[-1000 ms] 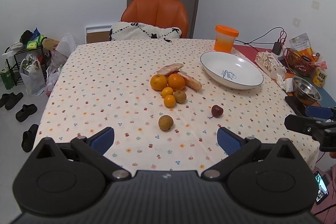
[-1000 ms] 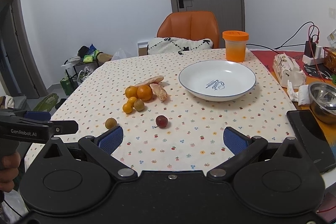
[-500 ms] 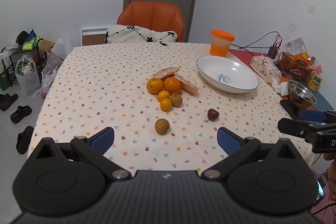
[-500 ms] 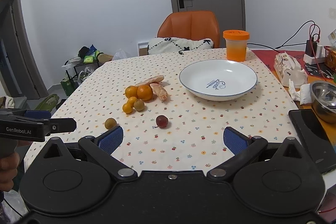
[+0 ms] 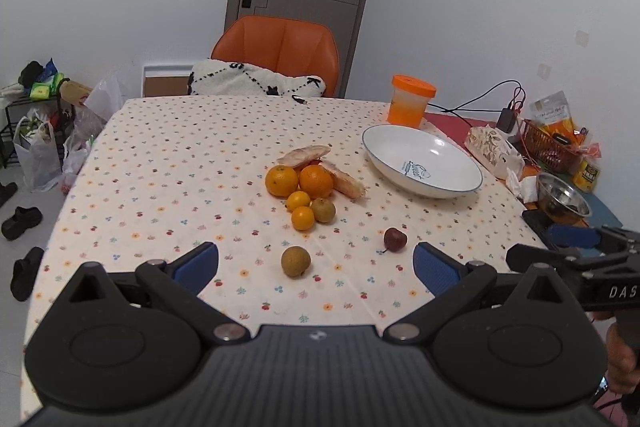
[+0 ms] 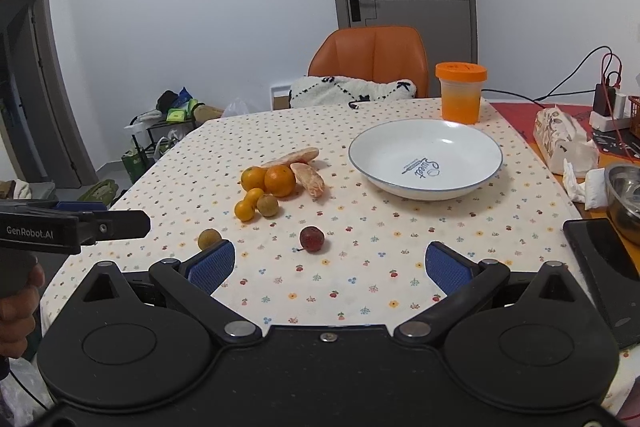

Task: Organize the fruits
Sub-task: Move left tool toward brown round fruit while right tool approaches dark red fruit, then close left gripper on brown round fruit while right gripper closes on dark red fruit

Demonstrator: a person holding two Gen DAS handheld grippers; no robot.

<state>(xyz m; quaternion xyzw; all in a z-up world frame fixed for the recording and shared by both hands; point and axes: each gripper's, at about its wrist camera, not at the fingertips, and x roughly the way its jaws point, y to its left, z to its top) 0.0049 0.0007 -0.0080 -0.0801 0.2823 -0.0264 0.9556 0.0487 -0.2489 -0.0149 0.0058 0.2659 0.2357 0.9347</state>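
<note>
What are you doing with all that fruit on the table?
A person holds a gripper in each hand, tidying fruit. The left gripper and right gripper are both open and empty, above the table's near edge. The oranges and other fruit lie on the tablecloth. The white bowl is empty.

Oranges (image 5: 299,180), small yellow-green fruits and peel pieces (image 5: 305,155) were clustered mid-table; a brown fruit (image 5: 295,261) and a dark red fruit (image 5: 395,239) lay apart nearer, beside an empty white plate (image 5: 456,187).
</note>
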